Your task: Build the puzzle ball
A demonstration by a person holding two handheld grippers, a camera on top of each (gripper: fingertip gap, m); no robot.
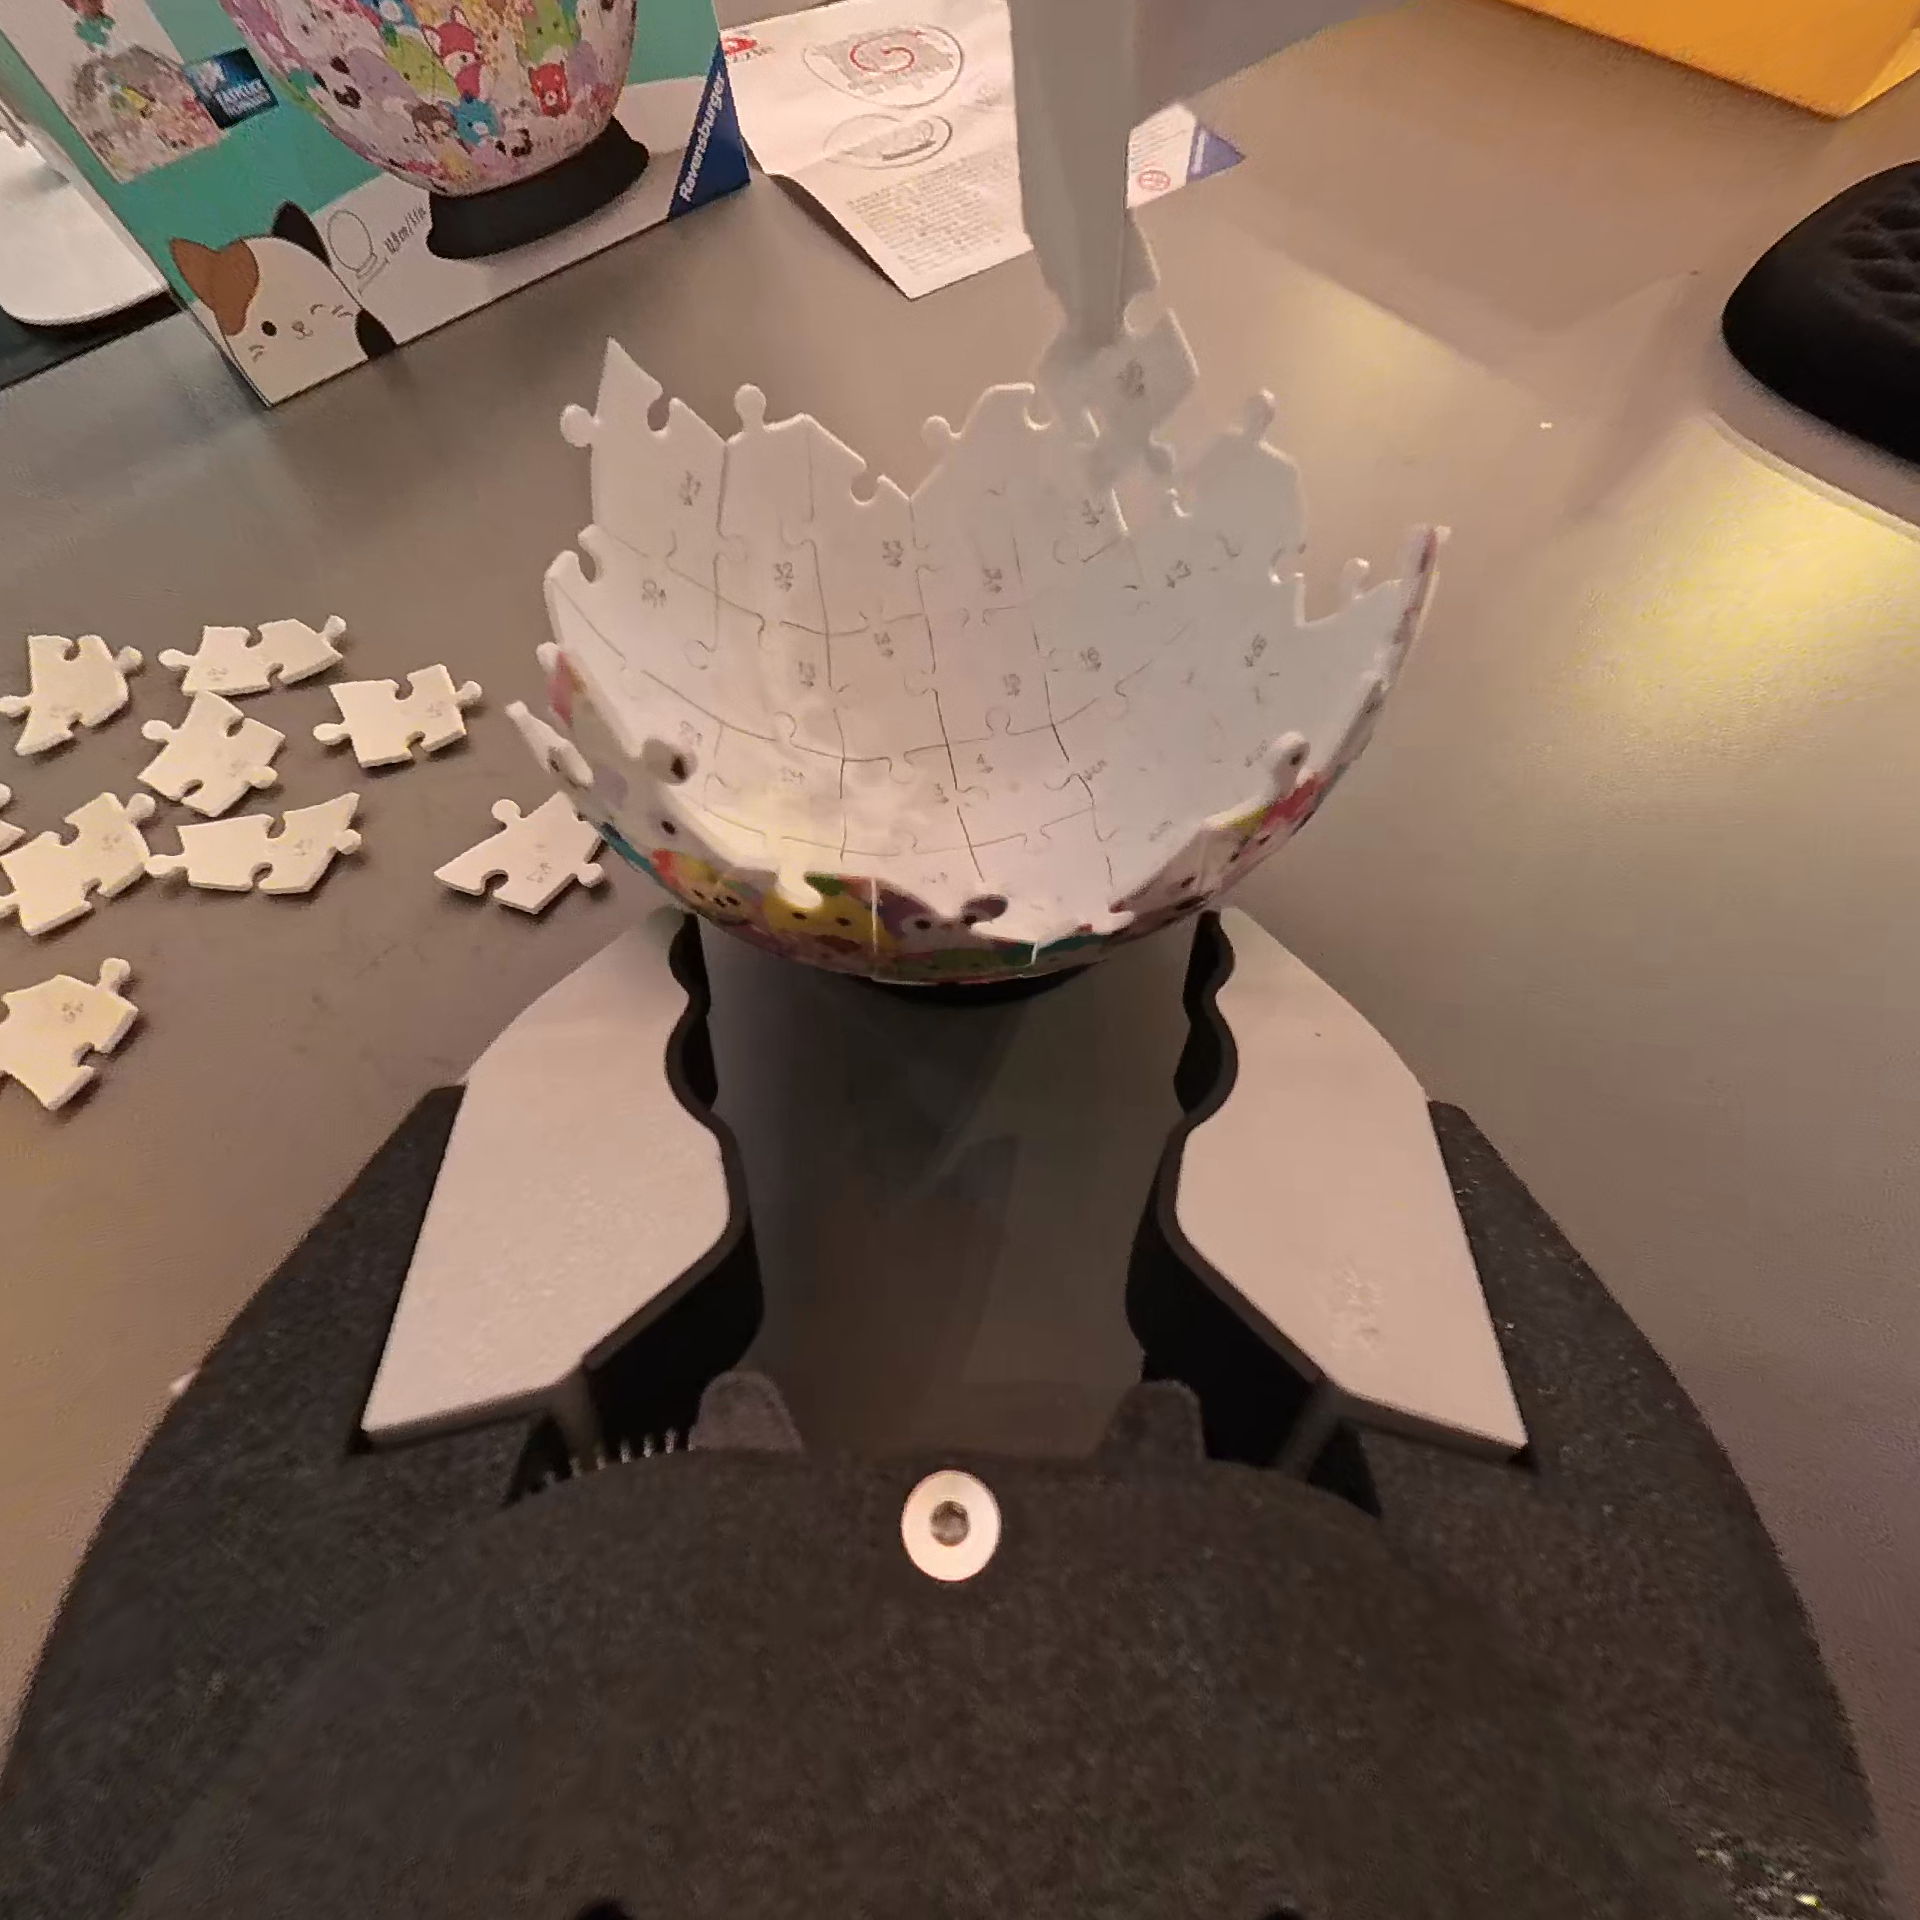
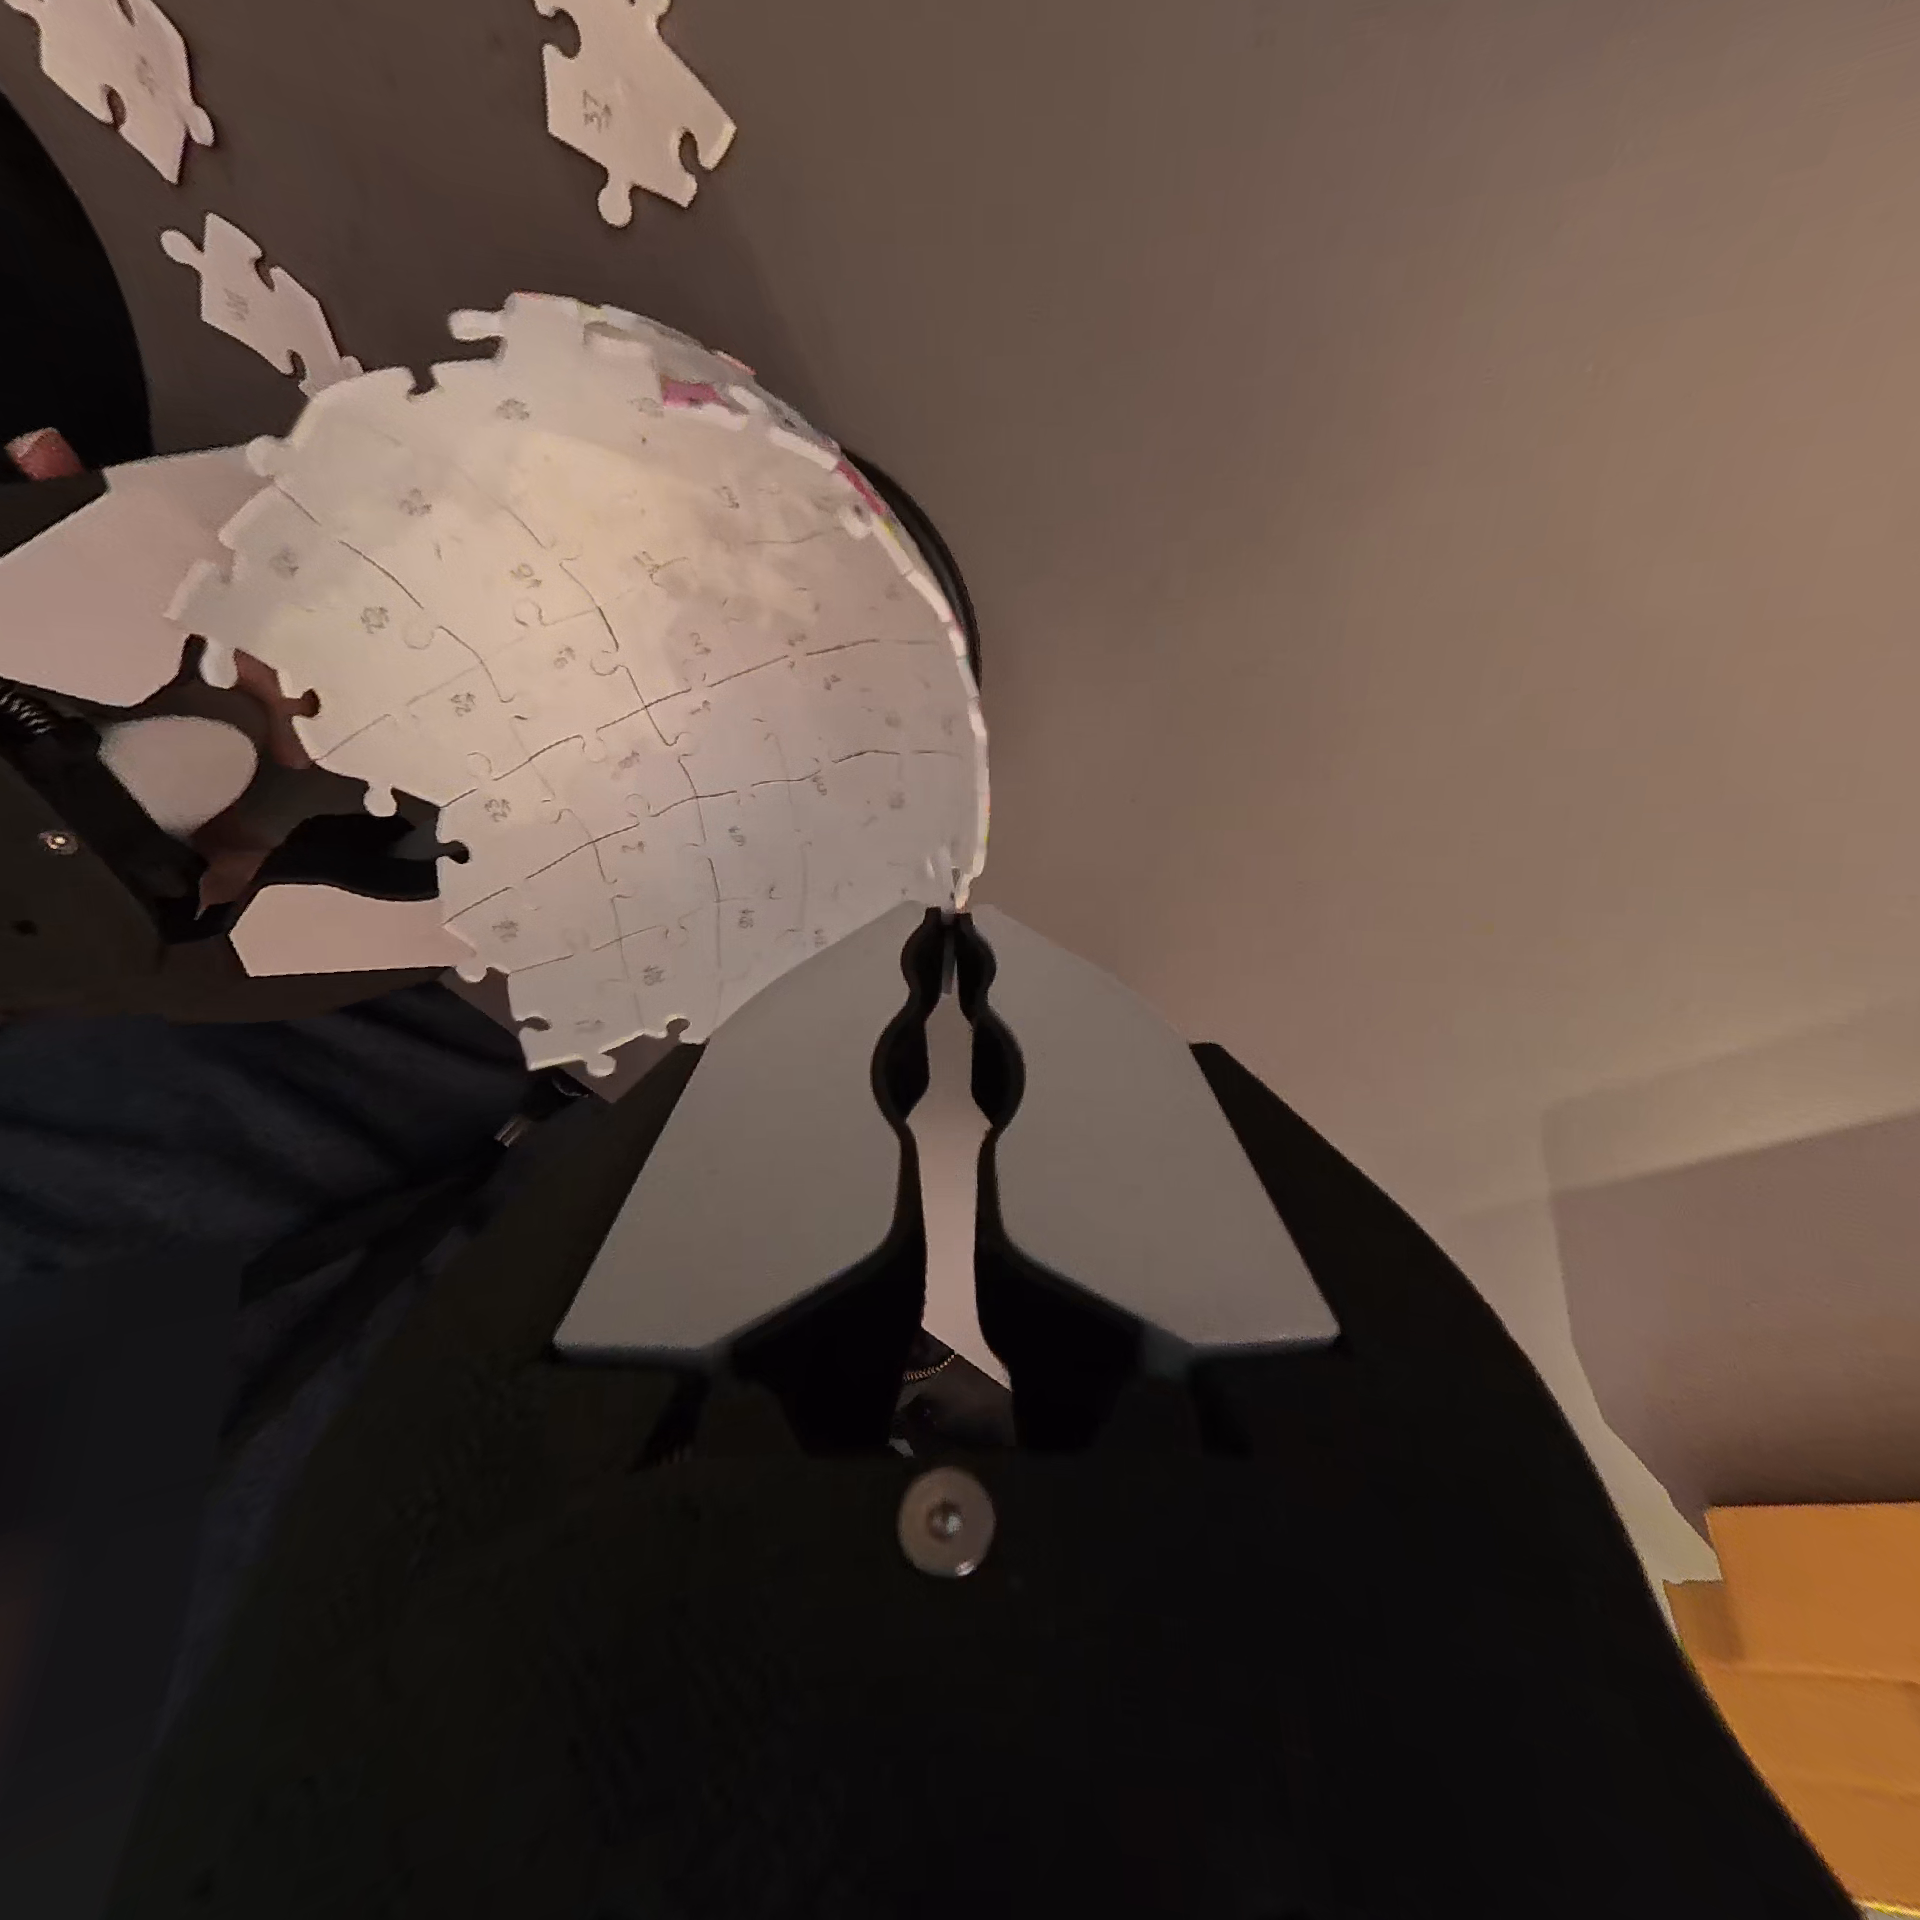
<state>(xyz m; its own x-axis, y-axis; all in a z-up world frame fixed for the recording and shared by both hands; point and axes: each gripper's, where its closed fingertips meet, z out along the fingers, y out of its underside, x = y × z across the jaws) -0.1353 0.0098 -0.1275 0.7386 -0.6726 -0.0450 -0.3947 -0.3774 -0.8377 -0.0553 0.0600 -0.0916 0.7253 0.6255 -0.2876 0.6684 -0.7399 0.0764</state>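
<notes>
The left gripper (image 1: 951, 997) stands wide open and empty, its tips flanking the near base of the half-built puzzle ball (image 1: 966, 717) on the grey table (image 1: 1558, 779). At the far rim, the right gripper (image 2: 948, 914) is pinched tight on a white puzzle piece (image 1: 1138, 379). Loose pieces (image 1: 249, 769) lie left; beyond, the printed puzzle box (image 1: 416, 145) and an instruction sheet (image 1: 894, 135).

Printed lettering, brand mark on puzzle box (image 1: 416, 208), far left corner of table (image 1: 1507, 831). Fine print, round diagrams on instruction sheet (image 1: 894, 166), far edge. Small numerals on white backs of loose pieces (image 1: 400, 712), left edge; inside puzzle ball (image 1: 883, 707), mid-table; on raised piece (image 1: 1143, 379) at ball's far rim. Wording not reproduced.
</notes>
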